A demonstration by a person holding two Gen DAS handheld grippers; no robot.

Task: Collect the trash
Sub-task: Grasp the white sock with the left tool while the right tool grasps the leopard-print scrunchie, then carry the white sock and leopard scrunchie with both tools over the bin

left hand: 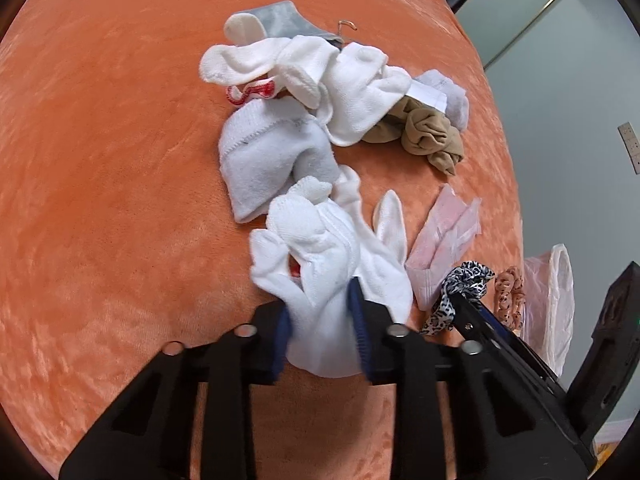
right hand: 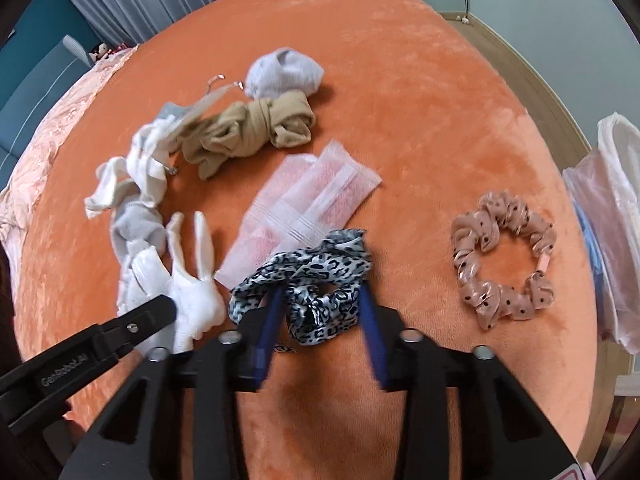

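My left gripper (left hand: pixel 322 320) is shut on a bundle of white socks (left hand: pixel 316 248), with its blue pads pressed into the cloth on both sides. The bundle lies on the orange plush bed cover (left hand: pixel 120 160). My right gripper (right hand: pixel 320 320) is shut on a black-and-white leopard-print scrunchie (right hand: pixel 316 276), which sits bunched between the blue pads on the cover. In the right wrist view, the white socks (right hand: pixel 192 300) lie to the left with one black finger (right hand: pixel 152 312) of the left gripper on them. In the left wrist view, the leopard scrunchie (left hand: pixel 464 284) shows at the lower right.
A pink dotted scrunchie (right hand: pixel 504 260) lies right of the leopard one. A clear pink packet (right hand: pixel 308 200) lies just beyond it. Farther back are tan stockings (right hand: pixel 256 128), a grey sock (right hand: pixel 284 70) and more white socks (left hand: pixel 320 72). A thin plastic bag (right hand: pixel 616 208) hangs off the bed's right edge.
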